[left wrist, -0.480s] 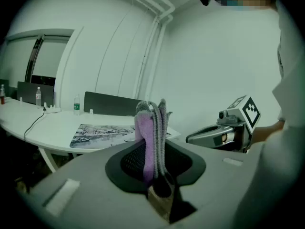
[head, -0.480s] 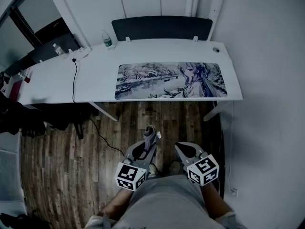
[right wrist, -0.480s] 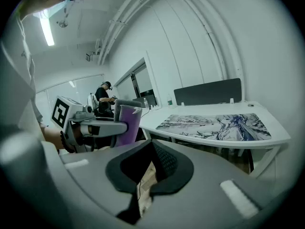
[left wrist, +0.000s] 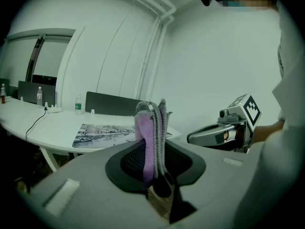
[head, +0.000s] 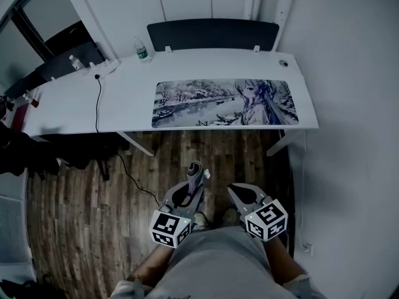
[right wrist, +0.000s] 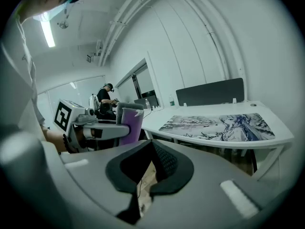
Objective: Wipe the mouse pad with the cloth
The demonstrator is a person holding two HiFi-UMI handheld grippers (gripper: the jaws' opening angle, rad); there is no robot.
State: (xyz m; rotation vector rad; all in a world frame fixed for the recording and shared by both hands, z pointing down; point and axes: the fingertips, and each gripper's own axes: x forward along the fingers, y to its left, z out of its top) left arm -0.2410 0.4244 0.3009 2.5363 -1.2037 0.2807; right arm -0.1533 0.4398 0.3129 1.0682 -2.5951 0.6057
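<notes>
The long printed mouse pad (head: 224, 103) lies on the right half of the white desk (head: 124, 98), and also shows as the mouse pad (left wrist: 107, 131) and the mouse pad (right wrist: 224, 125) in the two gripper views. Both grippers are held low near the person's body, well short of the desk, over the wooden floor. My left gripper (head: 192, 182) is shut on a folded purple-grey cloth (left wrist: 151, 132) that sticks up from its jaws. The cloth (right wrist: 129, 123) is visible from the right gripper view too. My right gripper (head: 235, 193) is shut with nothing in it.
A water bottle (head: 141, 52) stands at the desk's back, left of a dark panel (head: 212, 35). A black cable (head: 97, 104) runs over the desk's front edge down to the floor. A white wall (head: 349, 104) closes the right side. A person (right wrist: 106, 99) stands far off.
</notes>
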